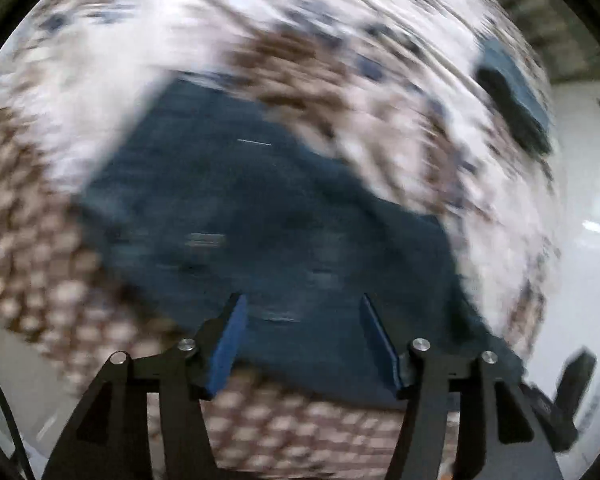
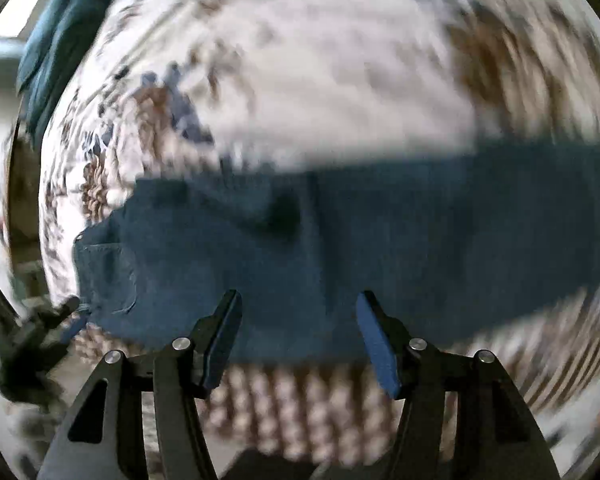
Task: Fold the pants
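Dark blue denim pants (image 1: 236, 216) lie spread on a patterned white, brown and blue cloth surface (image 1: 148, 40); both views are smeared by motion. My left gripper (image 1: 302, 304) hangs above the pants near their lower edge, its blue pads apart with nothing between them. In the right wrist view the pants (image 2: 380, 240) stretch across as a long band with a back pocket (image 2: 108, 276) at the left end. My right gripper (image 2: 298, 300) stands open above the band's lower edge, holding nothing. The other gripper (image 2: 32, 336) shows blurred at the left edge.
A second folded blue garment (image 1: 512, 80) with something dark on it lies at the far side of the cloth; it shows as a blue garment (image 2: 64, 28) top left in the right wrist view. Pale floor (image 1: 588, 184) lies beyond the cloth's edge.
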A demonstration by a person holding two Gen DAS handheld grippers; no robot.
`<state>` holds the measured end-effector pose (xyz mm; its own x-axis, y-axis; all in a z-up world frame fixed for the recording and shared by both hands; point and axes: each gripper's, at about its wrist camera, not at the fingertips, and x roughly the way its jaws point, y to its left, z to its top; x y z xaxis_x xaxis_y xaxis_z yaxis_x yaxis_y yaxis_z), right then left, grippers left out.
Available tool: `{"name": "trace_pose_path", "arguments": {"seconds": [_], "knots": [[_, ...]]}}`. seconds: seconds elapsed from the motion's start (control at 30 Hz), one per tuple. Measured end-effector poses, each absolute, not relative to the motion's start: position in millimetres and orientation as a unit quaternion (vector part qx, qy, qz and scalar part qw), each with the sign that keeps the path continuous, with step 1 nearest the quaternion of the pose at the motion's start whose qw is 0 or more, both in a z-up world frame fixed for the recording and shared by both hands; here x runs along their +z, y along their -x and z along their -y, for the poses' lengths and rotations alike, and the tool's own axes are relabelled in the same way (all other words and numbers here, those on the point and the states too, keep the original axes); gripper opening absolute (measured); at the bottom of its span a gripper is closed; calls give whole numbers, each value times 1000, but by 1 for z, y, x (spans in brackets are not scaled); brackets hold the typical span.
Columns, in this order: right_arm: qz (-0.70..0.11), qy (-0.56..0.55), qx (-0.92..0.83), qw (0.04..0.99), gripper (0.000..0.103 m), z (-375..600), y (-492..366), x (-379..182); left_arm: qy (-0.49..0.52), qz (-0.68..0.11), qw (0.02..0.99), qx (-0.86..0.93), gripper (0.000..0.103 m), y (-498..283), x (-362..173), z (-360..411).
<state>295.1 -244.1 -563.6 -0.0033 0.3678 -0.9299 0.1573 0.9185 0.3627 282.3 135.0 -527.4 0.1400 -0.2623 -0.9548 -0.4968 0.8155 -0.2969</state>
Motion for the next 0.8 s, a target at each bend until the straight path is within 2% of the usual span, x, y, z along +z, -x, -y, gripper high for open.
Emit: {"name": "trace_pose_path", "arguments": {"seconds": [0.1, 0.27, 0.37, 0.43, 0.5, 0.7, 0.8], "knots": [[-698, -154, 99, 692, 61, 248, -330, -573, 298, -668, 681, 33, 56, -326, -545, -87], [-703, -2, 238, 671, 56, 210, -368, -598, 253, -692, 676, 18, 56, -365, -573, -43], [-695, 92, 291, 651, 29, 189, -366, -607, 239, -706, 666, 27, 56, -366, -588, -41], [-690, 129, 309, 642, 21, 182, -364, -610, 237, -712, 660, 35, 56, -363, -594, -43], [-682, 137, 311, 648, 10, 184, -365, -610, 236, -714, 658, 43, 56, -360, -597, -46], [-710, 24, 241, 661, 8, 220, -373, -615, 238, -715, 655, 60, 56, -356, -602, -56], [-746, -40, 218, 627, 17, 227, -388, -623, 241, -709, 659, 68, 56, -353, -594, -64]]}}
